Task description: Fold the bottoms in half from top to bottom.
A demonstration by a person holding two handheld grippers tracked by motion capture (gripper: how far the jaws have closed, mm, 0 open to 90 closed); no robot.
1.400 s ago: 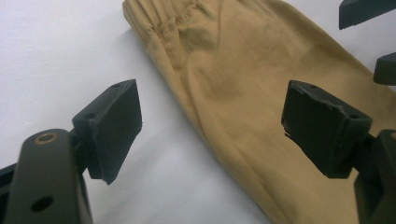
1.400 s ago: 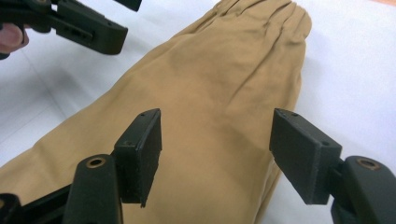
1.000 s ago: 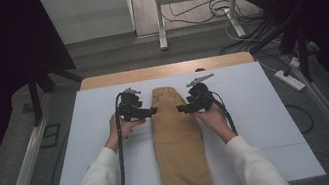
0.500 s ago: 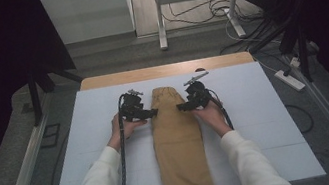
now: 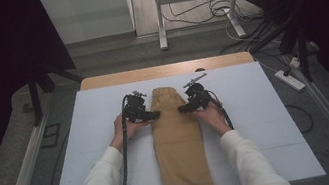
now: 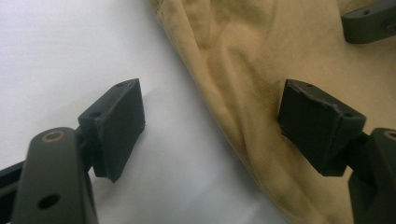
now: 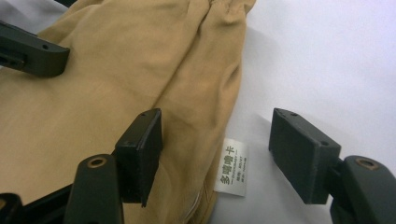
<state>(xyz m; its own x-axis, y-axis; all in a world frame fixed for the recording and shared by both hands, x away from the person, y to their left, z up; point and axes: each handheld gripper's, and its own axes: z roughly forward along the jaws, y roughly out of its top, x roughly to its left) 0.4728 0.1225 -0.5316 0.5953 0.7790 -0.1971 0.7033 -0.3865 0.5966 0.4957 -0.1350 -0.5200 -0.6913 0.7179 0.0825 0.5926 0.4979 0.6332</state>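
Note:
Tan folded trousers [image 5: 180, 145] lie lengthwise down the middle of the white board [image 5: 268, 120], waistband at the far end. In the high view my left gripper [image 5: 155, 116] sits at the cloth's left edge and my right gripper [image 5: 183, 109] at its right edge, both near the waistband and pointing inward. In the left gripper view the open left gripper [image 6: 212, 126] straddles the trousers' edge [image 6: 243, 70], one pad over the board and one over cloth. In the right gripper view the open right gripper [image 7: 219, 149] straddles the other edge [image 7: 140, 60] above a white label [image 7: 232, 172].
The board lies on a wooden table [image 5: 164, 71] with dark floor on both sides. Metal frame legs [image 5: 159, 17] and loose cables [image 5: 200, 13] stand beyond the far edge. A power strip [image 5: 291, 80] lies on the floor to the right.
The right gripper has come a little lower and closer to the cloth's right edge. The left gripper has barely shifted. The trousers lie as before.

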